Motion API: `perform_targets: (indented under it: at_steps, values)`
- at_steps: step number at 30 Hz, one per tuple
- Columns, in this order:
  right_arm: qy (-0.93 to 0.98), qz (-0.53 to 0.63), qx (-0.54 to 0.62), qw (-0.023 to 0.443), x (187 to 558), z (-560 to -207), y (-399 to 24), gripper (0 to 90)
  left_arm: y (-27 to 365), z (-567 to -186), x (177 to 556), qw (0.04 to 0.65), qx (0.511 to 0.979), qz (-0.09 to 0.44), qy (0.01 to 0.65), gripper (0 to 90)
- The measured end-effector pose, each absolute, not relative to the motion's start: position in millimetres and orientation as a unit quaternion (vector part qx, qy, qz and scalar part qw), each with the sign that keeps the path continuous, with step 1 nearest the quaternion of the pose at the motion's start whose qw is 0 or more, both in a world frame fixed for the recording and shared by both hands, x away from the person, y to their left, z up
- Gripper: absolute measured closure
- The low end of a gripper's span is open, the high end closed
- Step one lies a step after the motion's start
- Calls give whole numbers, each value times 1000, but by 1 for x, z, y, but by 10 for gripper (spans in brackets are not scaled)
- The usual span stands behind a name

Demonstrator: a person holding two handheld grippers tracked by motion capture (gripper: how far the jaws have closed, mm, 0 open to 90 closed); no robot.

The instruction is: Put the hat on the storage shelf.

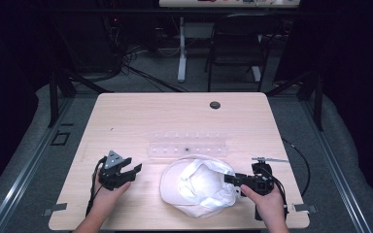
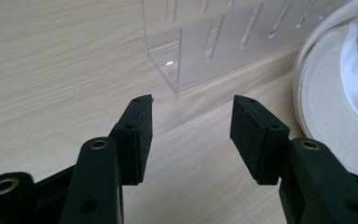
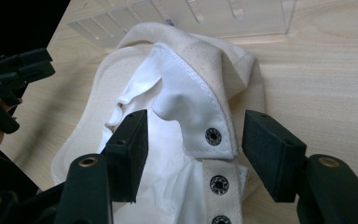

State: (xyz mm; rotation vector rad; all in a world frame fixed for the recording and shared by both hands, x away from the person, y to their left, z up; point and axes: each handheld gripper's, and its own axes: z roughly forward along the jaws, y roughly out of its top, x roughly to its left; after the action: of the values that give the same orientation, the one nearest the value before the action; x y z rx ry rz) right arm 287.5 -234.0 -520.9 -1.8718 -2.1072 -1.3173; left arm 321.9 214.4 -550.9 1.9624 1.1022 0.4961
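From the high view, a cream cap (image 1: 197,188) lies upside down near the table's (image 1: 126,116) front edge, white lining up, with a clear plastic rack (image 1: 187,145) just beyond it at twelve o'clock. The left gripper (image 1: 132,171) rests at the cap's nine o'clock, apart from it, jaws spread and holding nothing. The right gripper (image 1: 229,178) sits at the cap's three o'clock, right at the back strap.

In the left gripper view, the jaws stand wide over bare wood. The rack (image 2: 205,51) is ahead at twelve o'clock and the cap's brim (image 2: 326,116) curves in at two o'clock. A careless forward push here would likely knock the light rack along the table.

In the right gripper view, the right gripper (image 3: 193,151) has its jaws spread around the cap's snap strap (image 3: 214,144), with the pads on either side and not pressing. The left gripper (image 3: 14,74) shows at ten o'clock.

The risk, as I judge it, is in the closing. The strap is folded and the lining is loose, so the pads may catch only the lining, or pinch on a metal snap and slip off. With the left gripper not steadying anything, a pull could drag the whole cap into the rack instead of moving the strap.
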Motion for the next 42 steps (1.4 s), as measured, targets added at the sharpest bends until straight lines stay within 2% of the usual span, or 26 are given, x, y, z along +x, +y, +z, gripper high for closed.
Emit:
perform_targets:
  at_steps: [16, 31, 37, 42]
  values:
    - [-684, -397, -609, 57, 292, -544, -228, 422, 214, -552, 323, 405, 778, 197, 437, 495]
    - [-663, -434, -603, 88, 288, -522, -233, 454, 213, -552, 323, 404, 779, 199, 436, 495]
    - [-658, -444, -600, 101, 287, -514, -231, 535, 213, -551, 323, 403, 780, 199, 435, 495]
    - [-664, -434, -600, 102, 286, -513, -230, 675, 213, -552, 323, 403, 781, 200, 434, 495]
